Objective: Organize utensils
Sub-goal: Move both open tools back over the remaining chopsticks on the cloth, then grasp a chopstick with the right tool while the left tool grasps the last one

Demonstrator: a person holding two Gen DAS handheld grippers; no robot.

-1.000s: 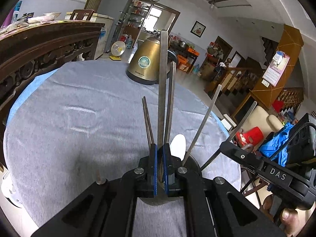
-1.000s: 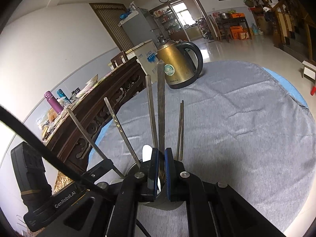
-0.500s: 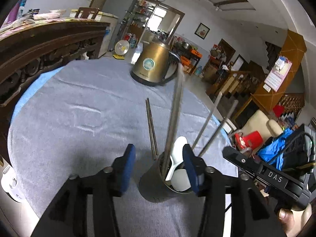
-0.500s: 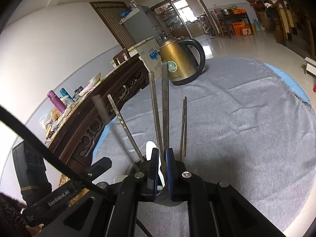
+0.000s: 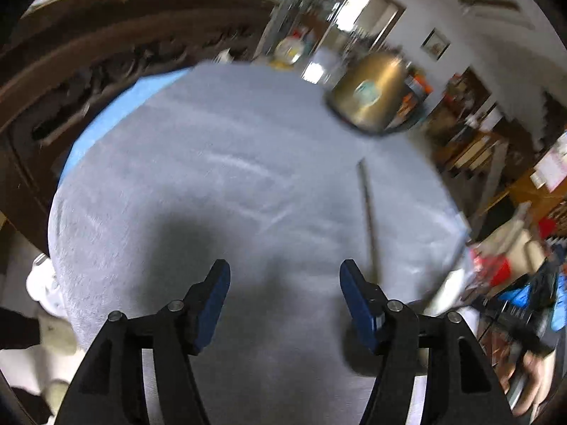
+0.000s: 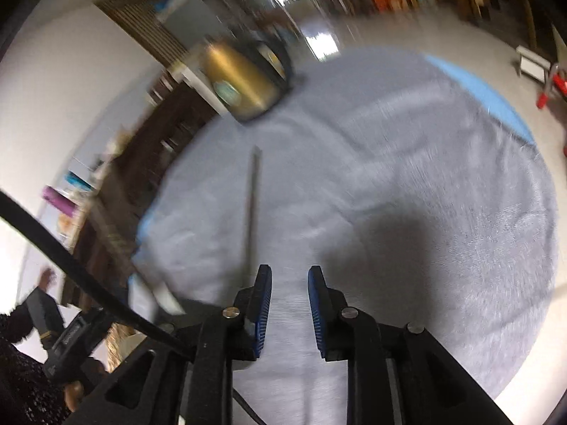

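Hanging over the grey cloth (image 5: 219, 191) that covers the round bench, the left claw (image 5: 283, 295) has its blue pads spread wide, nothing between them; its jaws have just been opening. Both views are blurred.

Chopsticks (image 5: 368, 219) lie on the cloth to the right of the left claw, their near end close to the right pad. At the right edge of the left view, pale utensils (image 5: 448, 290) lean in what seems a holder, too blurred to make out.

The right claw (image 6: 290, 306) has its pads apart by a narrow gap, with only cloth seen through it; its jaws have just been opening too. In the right view the chopsticks (image 6: 253, 212) run up the cloth from just beside the left pad. A white utensil (image 6: 166, 295) shows left of that claw, smeared.

A gold kettle (image 5: 372, 99) stands at the far side of the bench, well apart from both claws. A dark carved wooden cabinet (image 5: 88, 71) stands past the bench's edge.
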